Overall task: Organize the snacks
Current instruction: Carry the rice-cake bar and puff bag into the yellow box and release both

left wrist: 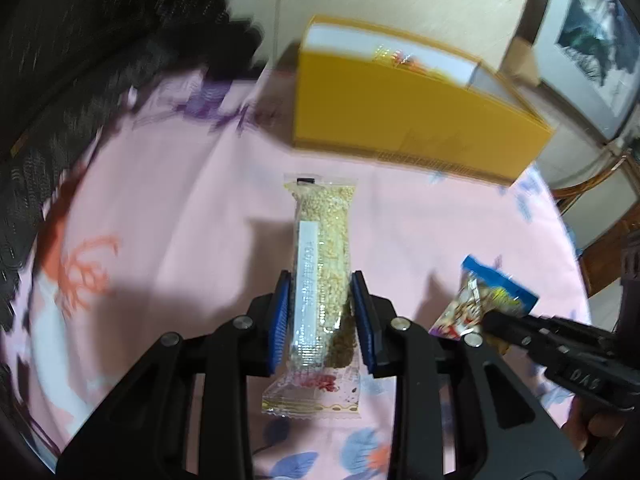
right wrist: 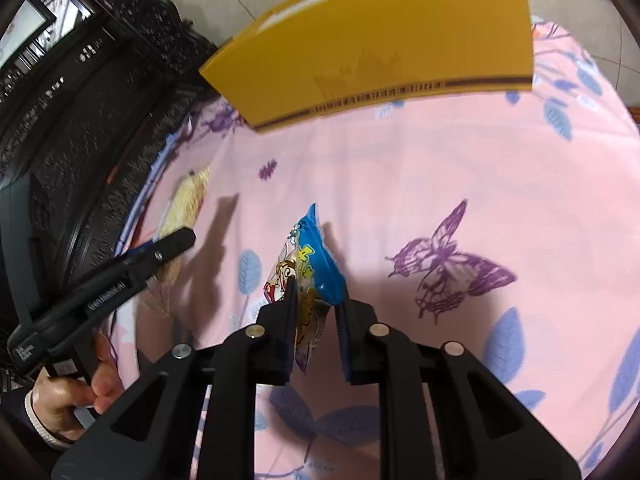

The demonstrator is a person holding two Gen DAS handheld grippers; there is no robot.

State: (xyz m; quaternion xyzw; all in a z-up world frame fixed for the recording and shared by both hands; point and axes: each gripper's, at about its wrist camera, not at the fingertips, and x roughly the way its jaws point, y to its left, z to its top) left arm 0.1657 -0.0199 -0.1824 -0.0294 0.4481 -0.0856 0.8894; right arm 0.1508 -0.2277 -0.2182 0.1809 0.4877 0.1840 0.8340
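A pink butterfly-print tablecloth (right wrist: 400, 184) carries, it seems, only the yellow box (right wrist: 376, 44).

Black hand-held gripper (left wrist: 322, 316) frames, blue ribbed pads (left wrist: 280, 312), silver screws (left wrist: 400, 323), dark white-cuffed sleeve (right wrist: 38, 420).

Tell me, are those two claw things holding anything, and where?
Left gripper pinches the grain bar near its lower middle; right gripper grips the blue snack packet by its lower end.
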